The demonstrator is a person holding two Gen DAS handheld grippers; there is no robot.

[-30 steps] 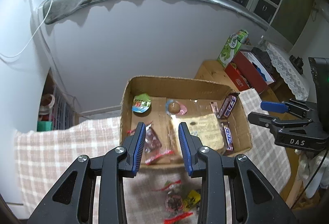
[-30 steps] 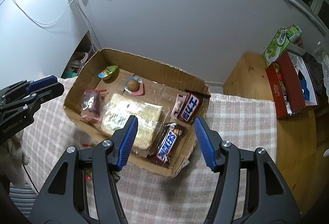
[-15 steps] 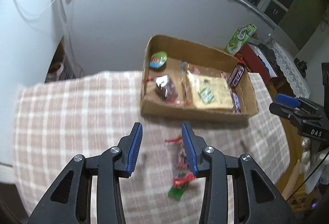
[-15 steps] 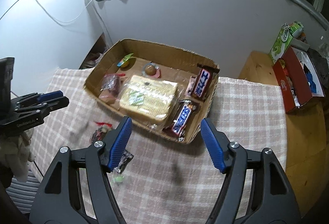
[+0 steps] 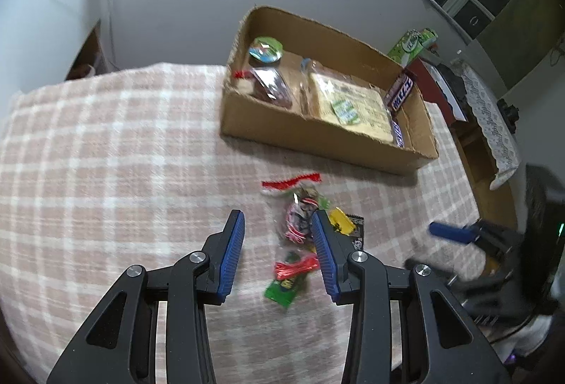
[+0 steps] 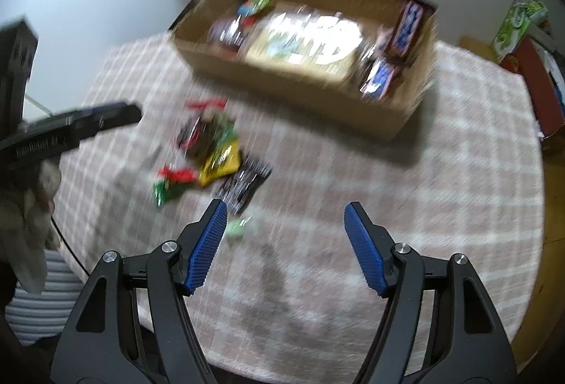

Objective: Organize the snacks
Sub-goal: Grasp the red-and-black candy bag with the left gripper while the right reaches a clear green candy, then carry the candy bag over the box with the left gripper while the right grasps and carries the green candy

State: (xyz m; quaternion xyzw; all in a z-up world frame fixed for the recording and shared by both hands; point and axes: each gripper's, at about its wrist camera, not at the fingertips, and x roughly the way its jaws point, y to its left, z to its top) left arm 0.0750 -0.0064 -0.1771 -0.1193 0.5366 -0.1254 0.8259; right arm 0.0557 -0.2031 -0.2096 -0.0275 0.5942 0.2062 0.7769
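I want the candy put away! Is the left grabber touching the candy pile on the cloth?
Cannot tell. In the left wrist view the open left gripper overlaps the candy pile, but height above it is unclear; the right wrist view is blurred.

You see a matt corrugated cardboard box (image 5: 317, 133) on a soft woven checked cloth (image 5: 106, 172). Glossy plastic snack wrappers (image 5: 300, 225) crinkle beside it. Your left gripper (image 5: 279, 257) wears ribbed blue rubbery pads (image 5: 231, 257) on matt black plastic.
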